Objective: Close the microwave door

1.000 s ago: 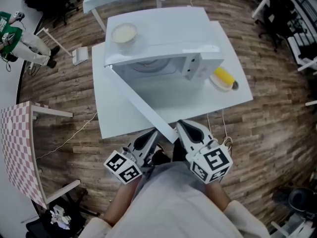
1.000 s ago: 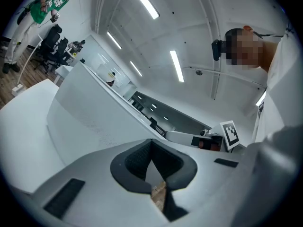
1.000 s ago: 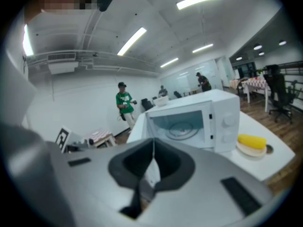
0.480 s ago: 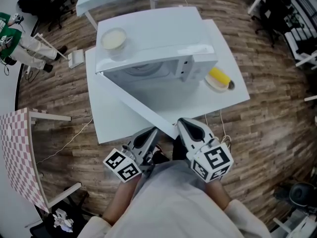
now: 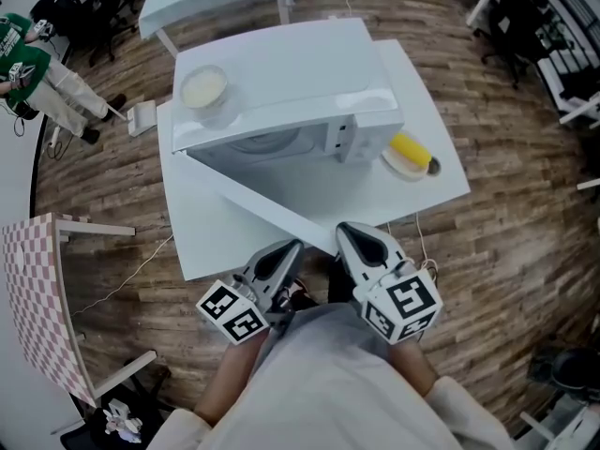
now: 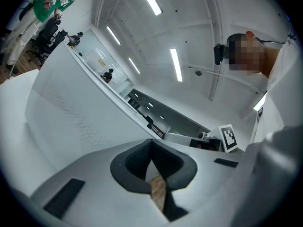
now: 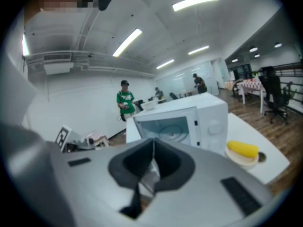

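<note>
A bowl (image 5: 203, 88) sits atop the microwave (image 5: 295, 68) on the table (image 5: 214, 237), corn plate (image 5: 410, 155) to its right.

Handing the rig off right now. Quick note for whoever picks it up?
Left gripper: shut, empty, low in front of the body.
Right gripper: shut, empty, beside it.
Microwave stands on the white table. Its door is wide open and swung toward the person. The free edge ends near both gripper tips; contact unclear.
A bowl sits on top of the microwave. The corn lies on a dish on the table at its right.
Done: nothing yet.
Left: swing the door shut, probably by pushing its outer face from the left gripper's side.
</note>
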A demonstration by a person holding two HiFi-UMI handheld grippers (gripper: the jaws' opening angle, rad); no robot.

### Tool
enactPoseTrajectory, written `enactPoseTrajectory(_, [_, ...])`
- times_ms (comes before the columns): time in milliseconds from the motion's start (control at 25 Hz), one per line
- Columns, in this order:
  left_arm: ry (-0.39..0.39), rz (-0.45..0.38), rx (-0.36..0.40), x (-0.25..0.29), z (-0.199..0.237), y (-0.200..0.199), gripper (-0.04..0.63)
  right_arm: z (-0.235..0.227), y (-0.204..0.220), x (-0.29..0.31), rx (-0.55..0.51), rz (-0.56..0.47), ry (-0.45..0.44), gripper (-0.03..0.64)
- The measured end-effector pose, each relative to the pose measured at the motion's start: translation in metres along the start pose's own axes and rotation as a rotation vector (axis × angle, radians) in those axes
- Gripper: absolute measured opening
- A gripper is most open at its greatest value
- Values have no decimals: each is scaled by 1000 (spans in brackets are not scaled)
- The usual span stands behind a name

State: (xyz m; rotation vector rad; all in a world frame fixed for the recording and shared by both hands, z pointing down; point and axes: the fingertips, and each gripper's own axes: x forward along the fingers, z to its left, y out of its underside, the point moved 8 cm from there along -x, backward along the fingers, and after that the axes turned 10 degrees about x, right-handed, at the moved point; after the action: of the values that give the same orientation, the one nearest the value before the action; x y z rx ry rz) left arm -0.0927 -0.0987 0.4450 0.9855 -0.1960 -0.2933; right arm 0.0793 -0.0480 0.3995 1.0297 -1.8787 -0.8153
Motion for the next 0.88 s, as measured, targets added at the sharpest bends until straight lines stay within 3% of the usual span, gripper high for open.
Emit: enactPoseTrajectory(880, [3, -11, -6, 39, -3, 0, 17, -32, -16, -1, -7, 5, -27, 23])
